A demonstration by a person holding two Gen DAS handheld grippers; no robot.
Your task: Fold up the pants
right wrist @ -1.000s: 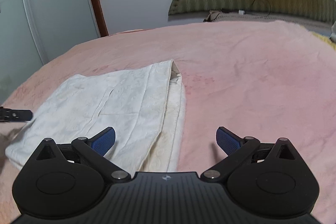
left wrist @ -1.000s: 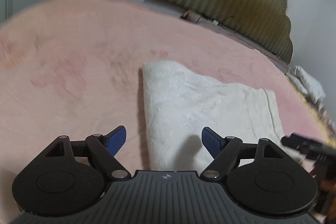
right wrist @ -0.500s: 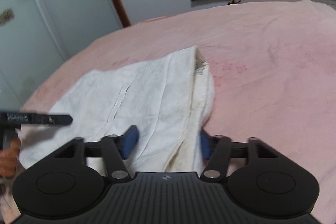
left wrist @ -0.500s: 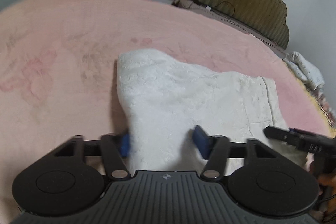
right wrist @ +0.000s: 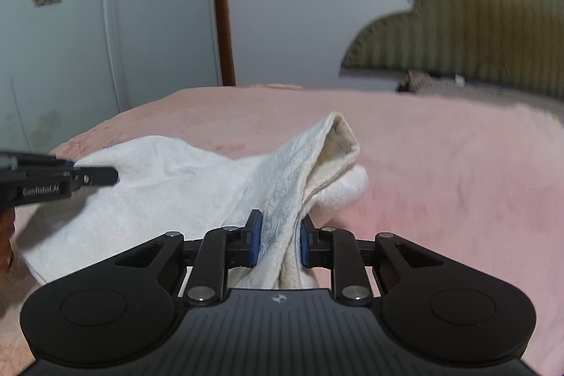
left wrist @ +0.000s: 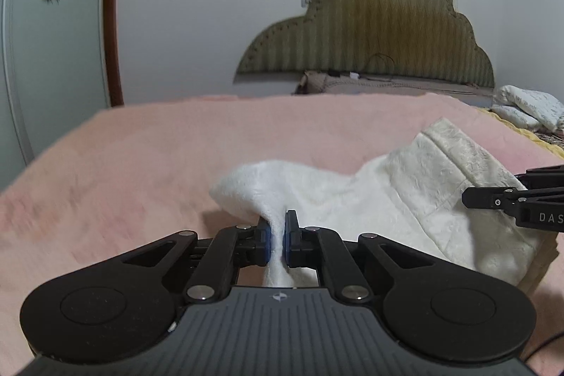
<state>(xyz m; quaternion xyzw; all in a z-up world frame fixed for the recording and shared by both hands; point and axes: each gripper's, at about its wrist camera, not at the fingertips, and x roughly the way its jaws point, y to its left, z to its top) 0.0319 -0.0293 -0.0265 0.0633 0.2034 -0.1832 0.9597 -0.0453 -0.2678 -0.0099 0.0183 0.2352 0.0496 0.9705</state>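
Note:
The white textured pants (left wrist: 370, 199) lie folded on the pink bed cover (left wrist: 123, 164). My left gripper (left wrist: 277, 236) is shut on their near left corner and holds it lifted off the bed. My right gripper (right wrist: 278, 244) is shut on the thick layered near right edge of the pants (right wrist: 197, 185), also raised. The cloth sags between the two grips. The right gripper shows at the right edge of the left wrist view (left wrist: 521, 203), and the left gripper at the left edge of the right wrist view (right wrist: 53, 180).
An olive padded headboard (left wrist: 370, 37) stands at the far end of the bed. Folded white bedding (left wrist: 528, 108) lies at the far right. A wall with a patterned wardrobe door (right wrist: 70, 23) stands to the left.
Both grippers were open above the flat pants; they closed on the near edge corners and lifted them, so the cloth now hangs bunched off the bed.

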